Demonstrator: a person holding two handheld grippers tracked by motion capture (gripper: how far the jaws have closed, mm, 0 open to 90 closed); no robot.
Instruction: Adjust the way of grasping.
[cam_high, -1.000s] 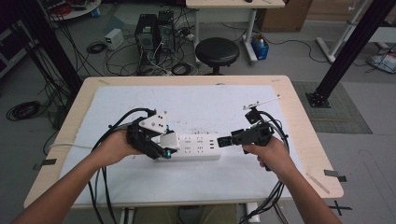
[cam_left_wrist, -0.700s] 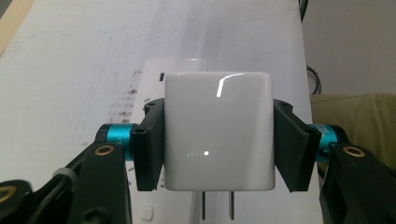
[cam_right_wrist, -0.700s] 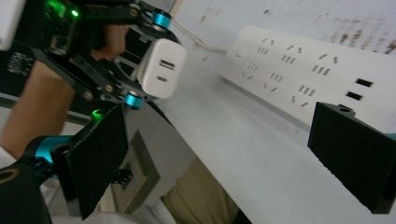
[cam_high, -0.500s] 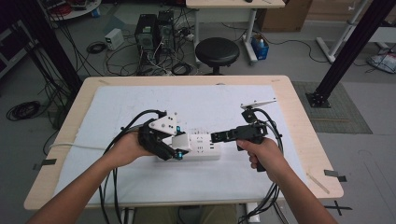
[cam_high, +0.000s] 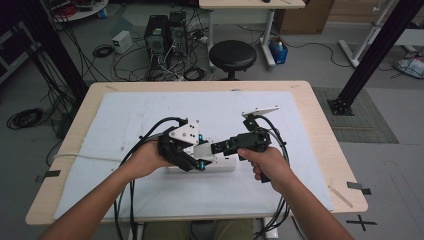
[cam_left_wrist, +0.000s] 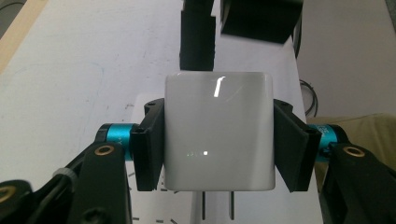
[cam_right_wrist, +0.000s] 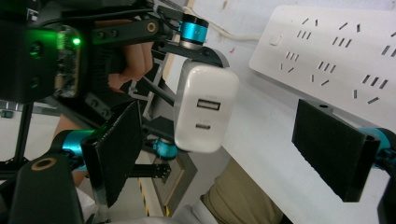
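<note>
Table (cam_high: 325, 150); white sheet (cam_high: 150, 115) (power strip (cam_high: 227, 164))

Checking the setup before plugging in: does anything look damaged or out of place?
Nothing stands out. The white charger sits squarely in the left tongs, prongs straight, above the intact power strip.

This was a robotics or electronics lab. A plain wooden table (cam_high: 325, 145) carried a white work sheet (cam_high: 150, 115) and stood on a grey floor strewn with loose cables (cam_high: 22, 118). Behind it sat desktop computer towers (cam_high: 165, 35) in a tangle of wiring, a small white box (cam_high: 121, 41), and a round black stool (cam_high: 232, 55). Black metal frame posts (cam_high: 372, 55) rose at both sides, and black tape marks (cam_high: 361, 220) were stuck to the floor.
</note>
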